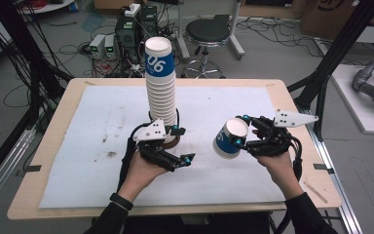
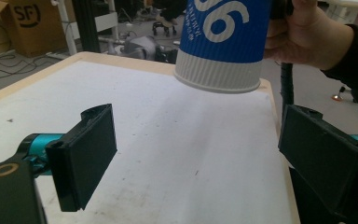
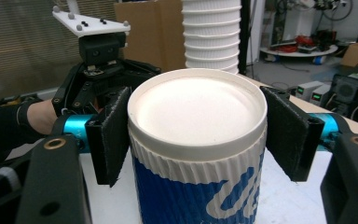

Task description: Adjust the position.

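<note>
**Blue cup held clear of the stack**

Blue and white paper fills the right gripper view: our right gripper [image 3: 196, 140] pinches a single cup [image 3: 196, 154] by its ribbed sides, both pads flat against it, its flat bottom facing the camera. From the high view the same cup [image 1: 230, 138] hangs tilted in the air above the white mat [image 1: 253, 105], well to the right of the stack [image 1: 161, 87] and touching nothing but the jaws.

Our left gripper [image 1: 173, 144] sits low at the foot of the stack with its jaws spread; its own view shows bare mat between the pads [image 2: 86, 154] and nothing in them. That view also catches the cup [image 2: 223, 42] and the right hand [image 2: 307, 32] farther off.

Beyond the grippers the stack stands upright near the middle of the table [image 1: 78, 87], many cups nested mouth down, the top one printed with a blue band.

We judge the work to be taking cups off or putting them on the stack, one at a time; which way it runs we cannot tell. One cup is apart and in hand, and no loose cups stand on the mat. If we are unstacking, nearly the whole stack is left.

Behind the table are a stool [image 1: 207, 34] and floor electronics.
</note>
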### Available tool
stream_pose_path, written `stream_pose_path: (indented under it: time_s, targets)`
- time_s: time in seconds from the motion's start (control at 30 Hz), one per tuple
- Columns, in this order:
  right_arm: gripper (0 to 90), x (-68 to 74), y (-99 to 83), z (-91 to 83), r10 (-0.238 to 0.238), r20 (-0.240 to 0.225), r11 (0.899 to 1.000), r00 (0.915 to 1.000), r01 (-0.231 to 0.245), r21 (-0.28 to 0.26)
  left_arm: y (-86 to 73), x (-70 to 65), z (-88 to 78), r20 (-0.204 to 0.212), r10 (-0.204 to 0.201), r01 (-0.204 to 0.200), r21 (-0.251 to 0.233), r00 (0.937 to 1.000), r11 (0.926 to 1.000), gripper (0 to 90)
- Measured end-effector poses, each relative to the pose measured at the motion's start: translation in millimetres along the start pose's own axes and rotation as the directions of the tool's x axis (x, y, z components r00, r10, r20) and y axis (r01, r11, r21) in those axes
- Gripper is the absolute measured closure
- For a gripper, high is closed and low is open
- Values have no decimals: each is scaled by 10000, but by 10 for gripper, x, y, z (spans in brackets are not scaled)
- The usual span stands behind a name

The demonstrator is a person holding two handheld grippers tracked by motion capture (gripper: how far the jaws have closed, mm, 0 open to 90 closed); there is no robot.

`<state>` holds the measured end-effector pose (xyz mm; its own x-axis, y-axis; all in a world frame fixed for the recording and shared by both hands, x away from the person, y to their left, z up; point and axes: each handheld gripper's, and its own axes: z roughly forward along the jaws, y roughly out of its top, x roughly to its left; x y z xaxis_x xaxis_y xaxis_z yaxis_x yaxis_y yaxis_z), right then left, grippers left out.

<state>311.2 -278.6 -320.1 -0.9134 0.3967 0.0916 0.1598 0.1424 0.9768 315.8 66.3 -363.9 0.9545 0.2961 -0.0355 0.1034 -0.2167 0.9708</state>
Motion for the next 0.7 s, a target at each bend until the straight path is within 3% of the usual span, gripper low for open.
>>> stream_pose_path:
  time_s: [0.3, 0.7]
  targets:
    - [300, 53, -12, 133, -130, -560, 9991, 9983, 152, 392, 19, -48, 172, 546, -58, 57, 11, 9985, 10000, 112]
    - [300, 132, -50, 214, 51, -1016, 9977, 9948, 17, 672, 9, -107, 437, 1396, -129, 112, 129, 9901, 9999, 112]
